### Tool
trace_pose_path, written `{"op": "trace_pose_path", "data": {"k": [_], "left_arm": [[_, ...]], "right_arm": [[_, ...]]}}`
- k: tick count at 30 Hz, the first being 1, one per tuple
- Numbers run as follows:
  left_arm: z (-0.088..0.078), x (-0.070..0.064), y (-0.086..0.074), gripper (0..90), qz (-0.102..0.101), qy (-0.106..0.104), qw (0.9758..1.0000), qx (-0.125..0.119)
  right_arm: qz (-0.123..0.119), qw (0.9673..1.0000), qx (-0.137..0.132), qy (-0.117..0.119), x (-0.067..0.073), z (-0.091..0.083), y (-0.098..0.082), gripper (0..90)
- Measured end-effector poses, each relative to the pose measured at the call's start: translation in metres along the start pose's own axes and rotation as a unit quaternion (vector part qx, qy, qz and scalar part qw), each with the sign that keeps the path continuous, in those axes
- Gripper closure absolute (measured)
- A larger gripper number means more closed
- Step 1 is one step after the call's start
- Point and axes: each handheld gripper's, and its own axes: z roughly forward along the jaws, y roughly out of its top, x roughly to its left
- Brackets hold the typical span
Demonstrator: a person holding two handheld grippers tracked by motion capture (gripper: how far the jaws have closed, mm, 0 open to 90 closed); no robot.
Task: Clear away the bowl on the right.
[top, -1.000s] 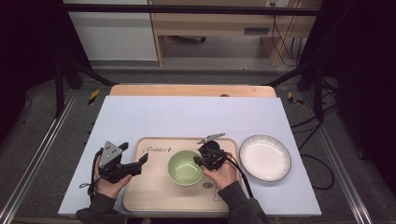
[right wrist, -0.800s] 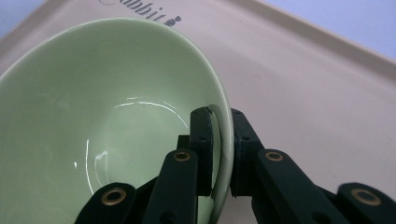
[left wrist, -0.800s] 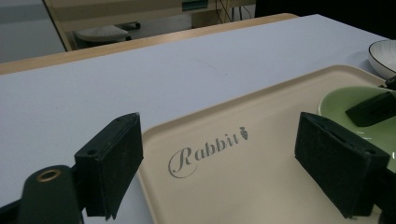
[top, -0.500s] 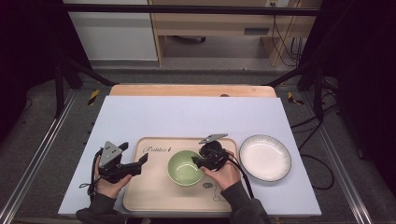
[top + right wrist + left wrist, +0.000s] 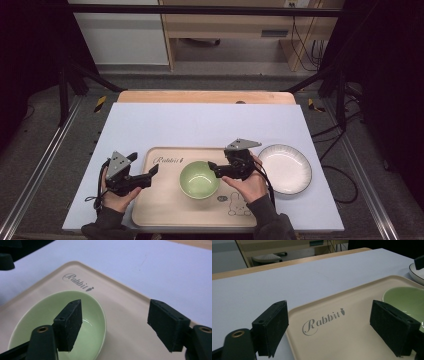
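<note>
One glossy round green bowl [image 5: 199,179] at centre of one smooth beige tray [image 5: 165,212]; one ribbed white plate [image 5: 285,169] at 3 o'clock. Left gripper [image 5: 154,171] gapes empty; right gripper [image 5: 214,170], jaws just opened, straddles the bowl's rim untouching.

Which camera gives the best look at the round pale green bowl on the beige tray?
The high view: the round pale green bowl appears whole there, sitting on the beige tray. The right gripper view shows most of it close up, partly behind a black jaw. The left gripper view catches just an edge.

Table [image 5: 200,125]: tray [image 5: 165,200], white plate [image 5: 285,170].
</note>
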Motion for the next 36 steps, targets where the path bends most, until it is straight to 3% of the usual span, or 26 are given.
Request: {"op": "trace_pose_path", "data": {"k": [13, 26, 36], "left_arm": [[-0.001, 0.001, 0.0, 14.9, -0.002, 0.0, 1.0, -0.001], [-0.002, 0.004, 0.0, 14.6, -0.011, 0.0, 0.9999, -0.005], [-0.002, 0.009, -0.002, 14.7, -0.015, 0.004, 0.9999, -0.002]], "right_arm": [[-0.016, 0.9972, -0.07, -0.02, -0.015, -0.031, 0.0, 17.9], [-0.02, 0.9943, -0.092, -0.051, -0.029, -0.049, -0.009, 15.7], [-0.021, 0.9936, -0.083, -0.074, -0.042, -0.059, -0.024, 14.9]]}}
